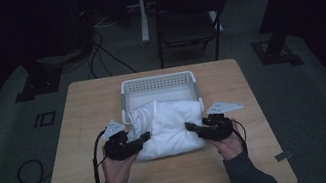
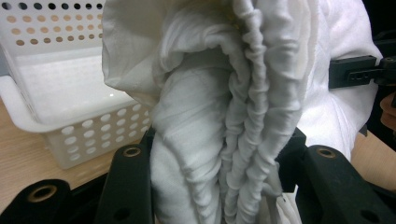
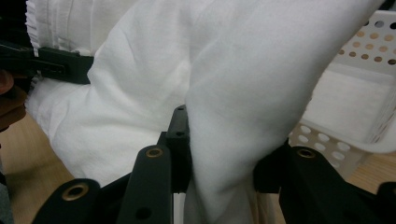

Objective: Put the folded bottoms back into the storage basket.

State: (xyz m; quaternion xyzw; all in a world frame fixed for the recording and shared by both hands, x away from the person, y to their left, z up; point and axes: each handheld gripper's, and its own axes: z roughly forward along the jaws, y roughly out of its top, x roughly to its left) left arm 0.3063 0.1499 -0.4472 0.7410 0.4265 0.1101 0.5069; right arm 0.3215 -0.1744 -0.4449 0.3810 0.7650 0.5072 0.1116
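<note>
High view: white garment (image 1: 170, 128), bundled, sits on the wooden table (image 1: 82, 136) with its far edge leaning against the front rim of the white perforated basket (image 1: 158, 83). Left gripper (image 1: 141, 139) grips the bundle's left side; right gripper (image 1: 193, 128) grips its right side. Person's hands and dark sleeves enter from the bottom edge.

Left gripper view: jaws pinched on a thick, gathered fold of the garment (image 2: 219, 121); basket (image 2: 51, 102) stands just behind, to the left. Right gripper view: jaws clamped on a smooth fold of cloth (image 3: 224, 140); basket (image 3: 355, 107) at right.
</note>
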